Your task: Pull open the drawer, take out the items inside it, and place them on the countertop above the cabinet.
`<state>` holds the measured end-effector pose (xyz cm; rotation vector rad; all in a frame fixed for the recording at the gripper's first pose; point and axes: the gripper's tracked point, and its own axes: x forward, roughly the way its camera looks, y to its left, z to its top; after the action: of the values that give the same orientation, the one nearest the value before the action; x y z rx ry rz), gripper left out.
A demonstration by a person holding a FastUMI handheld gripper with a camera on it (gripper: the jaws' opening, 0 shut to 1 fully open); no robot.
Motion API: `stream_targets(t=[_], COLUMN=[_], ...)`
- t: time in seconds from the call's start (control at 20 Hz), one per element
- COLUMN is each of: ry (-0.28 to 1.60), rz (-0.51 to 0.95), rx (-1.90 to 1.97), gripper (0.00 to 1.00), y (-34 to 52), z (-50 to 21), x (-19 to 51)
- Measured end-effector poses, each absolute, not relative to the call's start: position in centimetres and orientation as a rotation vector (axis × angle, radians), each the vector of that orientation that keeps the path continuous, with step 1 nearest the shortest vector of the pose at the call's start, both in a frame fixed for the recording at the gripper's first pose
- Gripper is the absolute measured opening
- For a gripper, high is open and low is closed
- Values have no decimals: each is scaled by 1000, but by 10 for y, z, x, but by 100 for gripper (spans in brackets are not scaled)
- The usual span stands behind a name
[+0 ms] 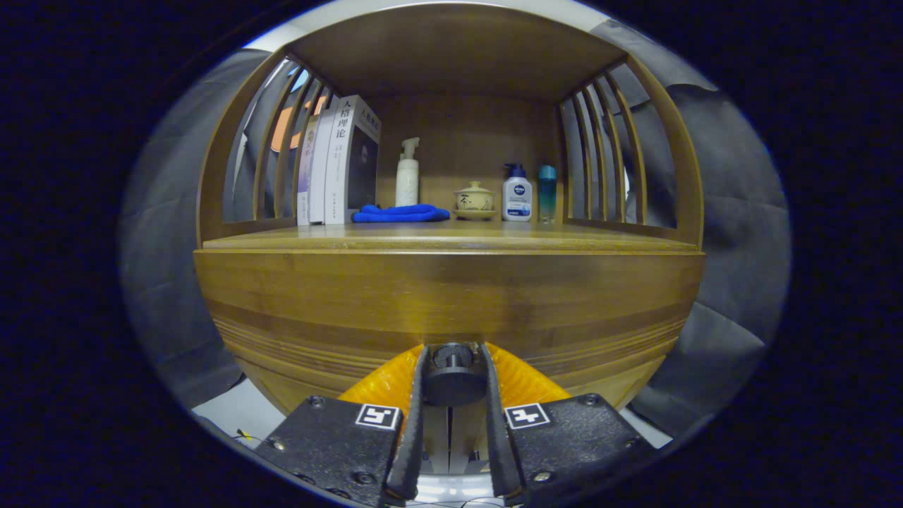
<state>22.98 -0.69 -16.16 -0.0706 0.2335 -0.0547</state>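
Gripper view: the tongs (453,377) are clamped on the dark round drawer knob (453,377), one finger pressing each side. The knob projects straight out of the wooden drawer front (451,303), whose long axis runs level from side to side; the drawer sits closed under the bench (451,240). On the bench, from left: upright books (342,162) with Chinese lettering on the spines, a folded blue cloth (401,213), a white pump bottle (407,175), a lidded ceramic cup (474,199), a Nivea-branded bottle (516,194) and a teal bottle (547,189).
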Motion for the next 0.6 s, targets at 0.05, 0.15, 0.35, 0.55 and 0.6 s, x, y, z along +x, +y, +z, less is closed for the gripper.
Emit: stream_targets(t=[0.05,0.15,0.35,0.55,0.6], ry=[236,236,233,226,225], rz=[-53,-52,-45,-37,-36], rx=[-71,-69,-67,-73,-73], gripper=[38,36,34,34,34], y=[-7,-7,-5,-5,-5], z=[-163,-162,-163,-164,-164], x=[231,227,205,177,169])
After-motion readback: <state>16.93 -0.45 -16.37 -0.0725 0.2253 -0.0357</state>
